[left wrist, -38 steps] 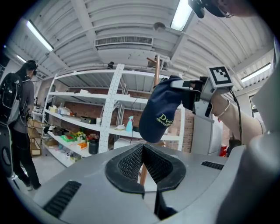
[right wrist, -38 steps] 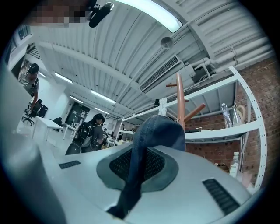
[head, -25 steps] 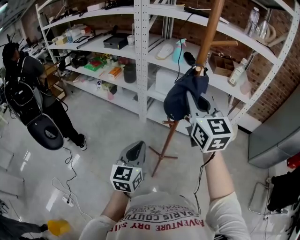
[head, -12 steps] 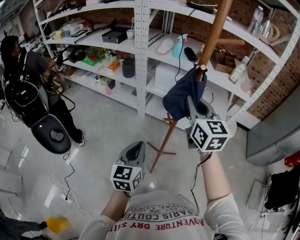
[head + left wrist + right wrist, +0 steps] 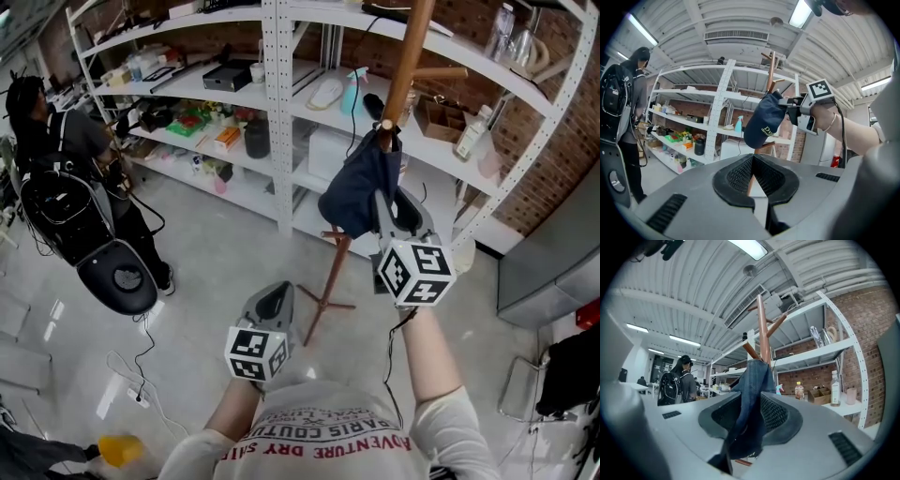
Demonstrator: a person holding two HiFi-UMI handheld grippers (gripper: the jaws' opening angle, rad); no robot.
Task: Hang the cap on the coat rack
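Observation:
A dark blue cap hangs by its top from a peg of the brown wooden coat rack. My right gripper is just below the peg at the cap's near side. Its jaws are opening, and the cap's fabric drapes loosely between the pads, with the rack pole right behind. My left gripper is held low near my chest, shut with nothing in it. From the left gripper I see the cap and the rack ahead.
White metal shelving with boxes and bottles stands behind the rack. The rack's feet spread over the pale floor. A person with a backpack stands at the left. A cable and a yellow object lie on the floor.
The cap has sunk onto the peg and now hangs longer and narrower. My right gripper has dropped slightly and eased its hold. The person at the left has shifted nearer.

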